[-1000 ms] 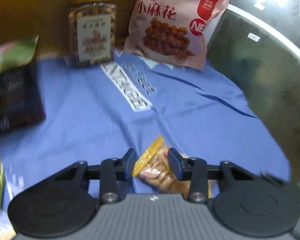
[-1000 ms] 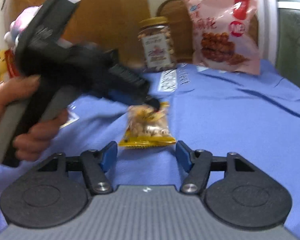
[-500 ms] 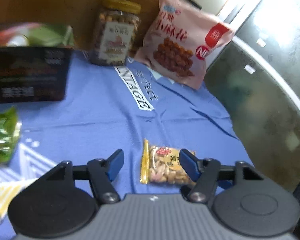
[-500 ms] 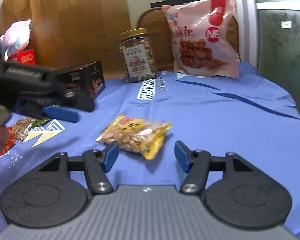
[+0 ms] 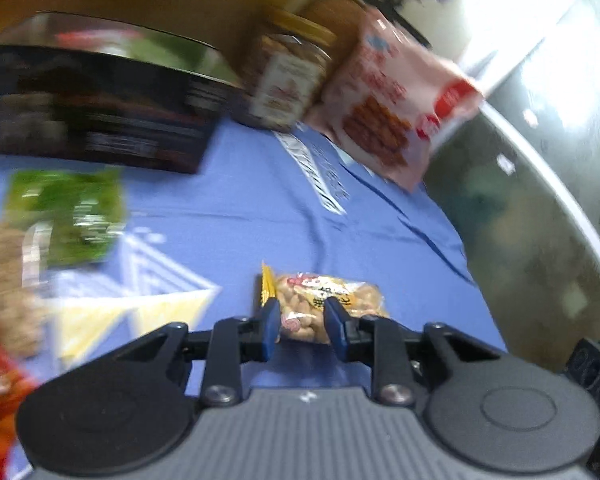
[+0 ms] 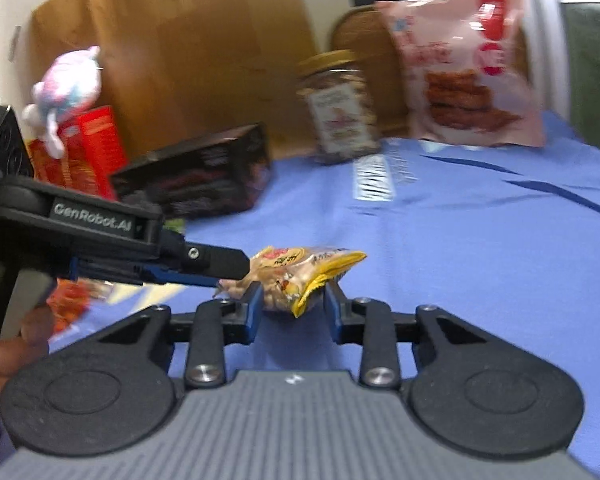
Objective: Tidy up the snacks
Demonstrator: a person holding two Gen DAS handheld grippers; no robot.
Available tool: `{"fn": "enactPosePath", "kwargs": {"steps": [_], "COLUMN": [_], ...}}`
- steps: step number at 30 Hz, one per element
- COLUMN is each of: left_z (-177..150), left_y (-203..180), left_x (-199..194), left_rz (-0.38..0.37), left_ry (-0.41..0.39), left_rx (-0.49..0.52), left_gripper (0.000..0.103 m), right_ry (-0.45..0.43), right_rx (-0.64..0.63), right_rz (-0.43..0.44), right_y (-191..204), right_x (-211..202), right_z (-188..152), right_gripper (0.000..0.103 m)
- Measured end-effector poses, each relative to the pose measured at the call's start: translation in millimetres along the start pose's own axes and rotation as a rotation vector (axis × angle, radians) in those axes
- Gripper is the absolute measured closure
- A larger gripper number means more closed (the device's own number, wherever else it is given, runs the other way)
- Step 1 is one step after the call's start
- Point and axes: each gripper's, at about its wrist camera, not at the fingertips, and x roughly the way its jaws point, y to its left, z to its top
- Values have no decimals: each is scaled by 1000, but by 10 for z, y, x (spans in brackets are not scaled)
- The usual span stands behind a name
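Peanut packet sits between the fingers of both tools at once, low over the blue cloth that covers the tabletop. The left tool has its blue pads closed in against the packet's near end, so it appears to be grasping it, though blur leaves the contact a little uncertain. The right tool has its fingers drawn in on either side of the yellow crimped end of the same packet; whether they press it or merely bracket it cannot be told. In the right wrist view the left tool reaches in from the left, gripping the packet's other end.

Judging by its look, the packet is light, soft and crinkly: the film will likely slide and the nuts shift under pressure. A hold across the filled middle or flat on the sealed crimp should be surest, with a gentle squeeze.

Further out stand a black box, a nut jar and a pink snack bag, the last leaning at the back. A green packet lies on the cloth to the left.
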Motion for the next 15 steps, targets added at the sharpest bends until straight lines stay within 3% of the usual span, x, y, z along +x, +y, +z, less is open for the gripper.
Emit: {"fn": "enactPosePath", "kwargs": {"steps": [3, 5, 8, 9, 10, 12, 15], "left_z": [-39, -55, -33, -13, 6, 20, 8], "left_y": [187, 281, 359, 378, 381, 346, 275], "left_x": [-231, -336, -426, -419, -394, -320, -176], "left_rz": [6, 16, 52, 40, 27, 12, 10], "left_ry": [-43, -69, -99, -95, -86, -70, -43], "left_rx": [-36, -47, -34, -38, -39, -22, 14], "left_gripper": [79, 72, 65, 65, 65, 64, 52], "right_ry": [10, 36, 69, 58, 57, 48, 41], "right_rx": [-4, -24, -67, -85, -104, -154, -221], "right_rz": [75, 100, 62, 59, 60, 52, 8], "right_y": [177, 272, 369, 396, 434, 501, 526], "right_x": [106, 203, 294, 267, 227, 167, 149], "right_z": [39, 24, -60, -69, -87, -107, -125], "right_gripper": [68, 66, 60, 51, 47, 46, 46]}}
